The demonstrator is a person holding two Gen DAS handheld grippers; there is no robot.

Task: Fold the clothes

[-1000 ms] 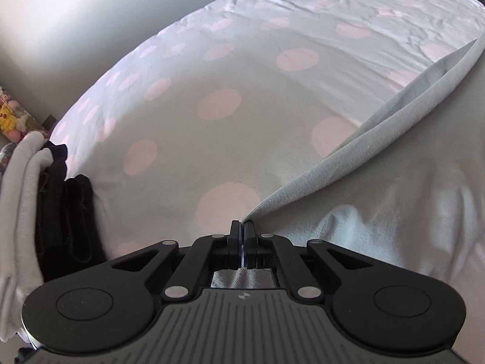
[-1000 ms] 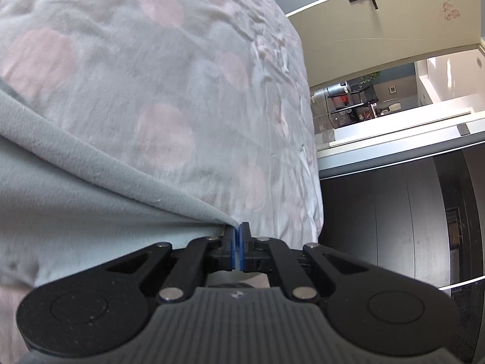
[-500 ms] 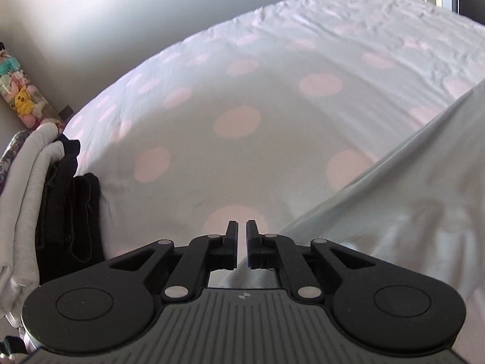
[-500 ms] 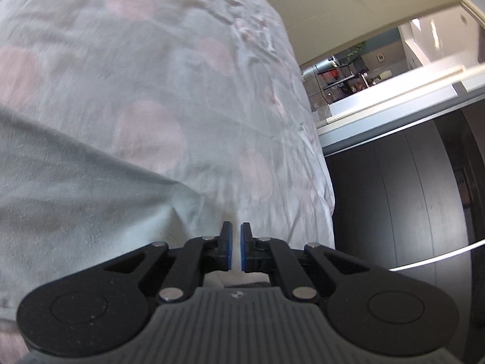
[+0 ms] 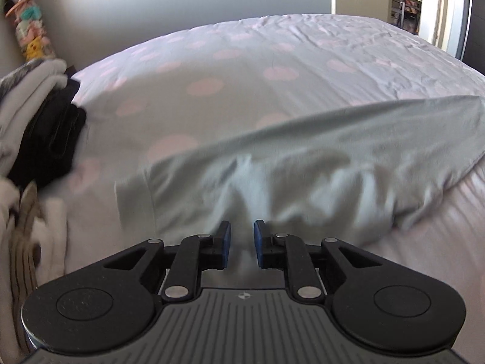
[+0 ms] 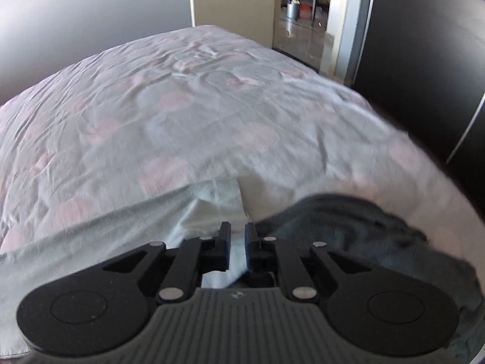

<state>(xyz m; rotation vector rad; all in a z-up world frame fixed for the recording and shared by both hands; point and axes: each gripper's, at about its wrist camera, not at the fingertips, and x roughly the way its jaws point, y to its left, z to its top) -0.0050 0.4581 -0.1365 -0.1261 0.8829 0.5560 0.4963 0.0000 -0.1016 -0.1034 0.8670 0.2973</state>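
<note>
A pale grey-green garment [image 5: 303,157] lies folded across the bed with the polka-dot cover [image 5: 242,69]. My left gripper [image 5: 242,239] is open and empty, just in front of the garment's near edge. In the right wrist view the same garment [image 6: 91,236] lies across the near bed, its sleeve end [image 6: 218,203] right in front of my right gripper [image 6: 235,242]. The right gripper is open a little; cloth shows between the jaws, loose.
A stack of folded white and black clothes [image 5: 39,115] sits at the left of the bed, with plush toys [image 5: 27,30] behind it. A dark blue-grey garment [image 6: 348,227] lies crumpled to the right of the right gripper. A dark wardrobe [image 6: 424,60] and a doorway stand beyond.
Both grippers opened and let go of the grey-green garment. They pulled back and up, and the garment now lies flat on the bed.
</note>
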